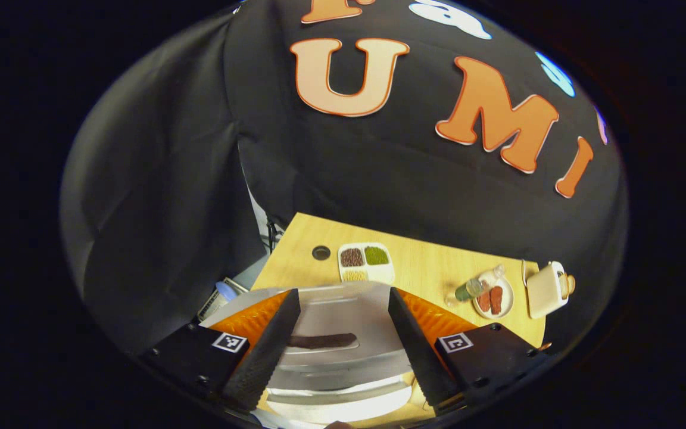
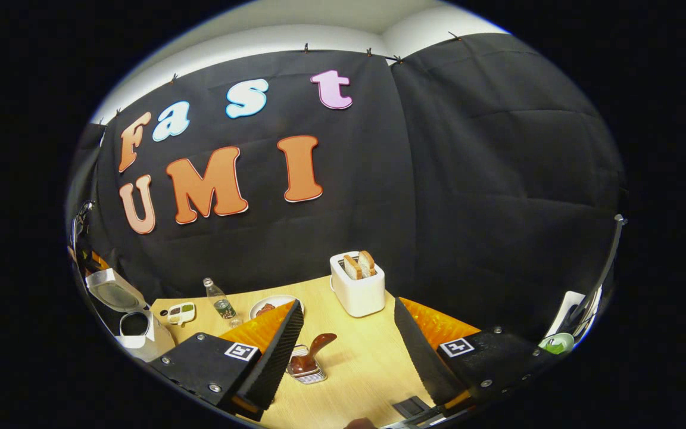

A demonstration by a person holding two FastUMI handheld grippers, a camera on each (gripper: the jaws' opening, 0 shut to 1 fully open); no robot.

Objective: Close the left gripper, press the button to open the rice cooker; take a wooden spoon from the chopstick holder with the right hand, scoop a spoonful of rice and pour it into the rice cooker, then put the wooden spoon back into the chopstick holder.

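Note:
The rice cooker [image 2: 140, 339] stands at the table's left end in the right gripper view, its lid [image 2: 111, 289] tilted up and the dark pot open. In the left gripper view my left gripper [image 1: 343, 293] is open just above the cooker's silver lid [image 1: 331, 316], whose dark handle strip [image 1: 322, 341] lies between the fingers. My right gripper [image 2: 349, 304] is open and empty. The brown wooden spoon [image 2: 314, 351] rests in the low chopstick holder [image 2: 306, 374] close ahead, nearer its left finger. A divided tray of grains [image 1: 365, 262] lies beyond the cooker.
A white toaster [image 2: 358, 286] with two bread slices stands at the back. A plate with sausages [image 1: 493, 298] and a small bottle [image 1: 468, 290] sit between tray and toaster. The table has a round hole [image 1: 321, 252] near its far left corner.

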